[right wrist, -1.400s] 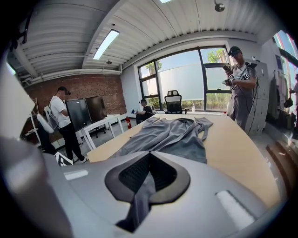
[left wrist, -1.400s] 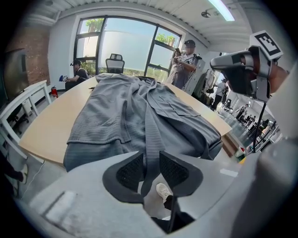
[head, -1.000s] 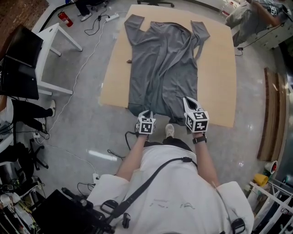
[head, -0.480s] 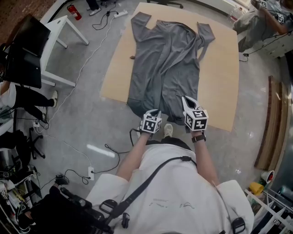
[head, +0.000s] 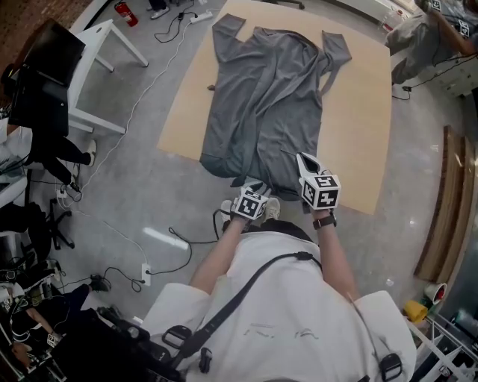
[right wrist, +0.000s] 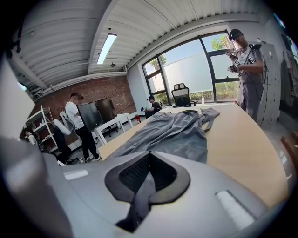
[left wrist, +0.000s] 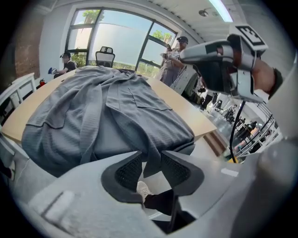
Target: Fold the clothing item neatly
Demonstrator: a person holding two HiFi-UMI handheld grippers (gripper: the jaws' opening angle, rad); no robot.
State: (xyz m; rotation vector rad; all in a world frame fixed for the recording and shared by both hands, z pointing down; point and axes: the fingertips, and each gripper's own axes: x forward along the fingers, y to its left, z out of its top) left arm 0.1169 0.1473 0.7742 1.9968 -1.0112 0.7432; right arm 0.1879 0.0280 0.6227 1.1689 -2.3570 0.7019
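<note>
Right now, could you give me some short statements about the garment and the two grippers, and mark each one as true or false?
1. The grey garment lies spread on the wooden table. True.
2. The right gripper holds nothing. False: its jaws are shut on the garment's hem.
3. The left gripper clamps the cloth tightly. False: its jaws stand apart, having just been opening, and a fold of the hem hangs loose between them.
4. A red fire extinguisher stands on the floor. True.
5. The garment's collar is at the table edge nearest the person. False: the collar is at the far end, and the hem is nearest.
</note>
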